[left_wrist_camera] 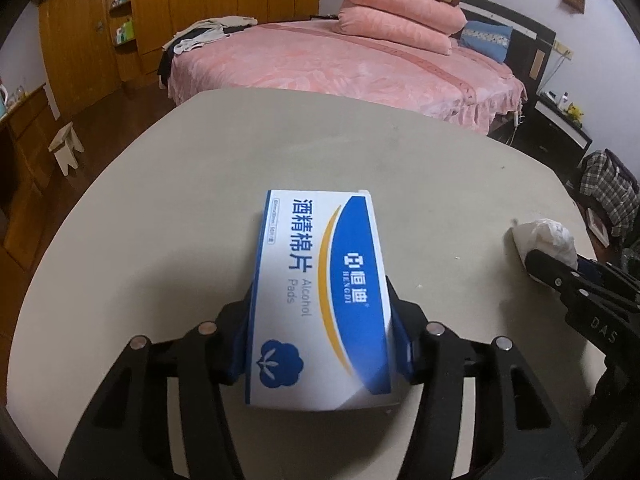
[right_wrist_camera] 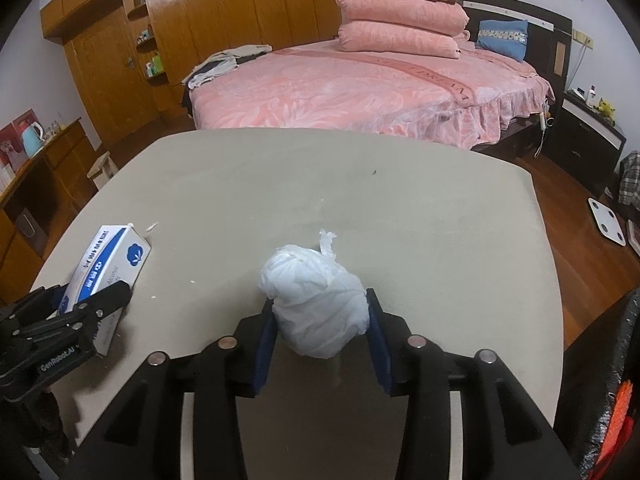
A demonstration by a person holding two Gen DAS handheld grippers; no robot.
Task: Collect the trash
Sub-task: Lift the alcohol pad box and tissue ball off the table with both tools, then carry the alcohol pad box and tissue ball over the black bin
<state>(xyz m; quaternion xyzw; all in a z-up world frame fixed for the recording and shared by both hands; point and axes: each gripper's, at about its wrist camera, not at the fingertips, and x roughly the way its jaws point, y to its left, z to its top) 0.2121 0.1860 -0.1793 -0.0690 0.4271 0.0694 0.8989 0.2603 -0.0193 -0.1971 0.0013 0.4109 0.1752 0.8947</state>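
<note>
A blue and white alcohol pads box (left_wrist_camera: 320,292) sits between the fingers of my left gripper (left_wrist_camera: 320,320), which is shut on its sides, over the beige table (left_wrist_camera: 160,200). The box also shows in the right wrist view (right_wrist_camera: 108,264), tilted, with the left gripper (right_wrist_camera: 96,312) on it. A crumpled white plastic wad (right_wrist_camera: 316,304) sits between the blue pads of my right gripper (right_wrist_camera: 320,320), which is shut on it. In the left wrist view the wad (left_wrist_camera: 544,236) shows at the far right with the right gripper (left_wrist_camera: 560,276) on it.
Small white scraps (right_wrist_camera: 152,227) lie on the table (right_wrist_camera: 360,200) behind the box. A dark speck (right_wrist_camera: 374,173) lies farther back. A pink bed (right_wrist_camera: 360,88) stands beyond the table. A black bag edge (right_wrist_camera: 600,400) shows at the right.
</note>
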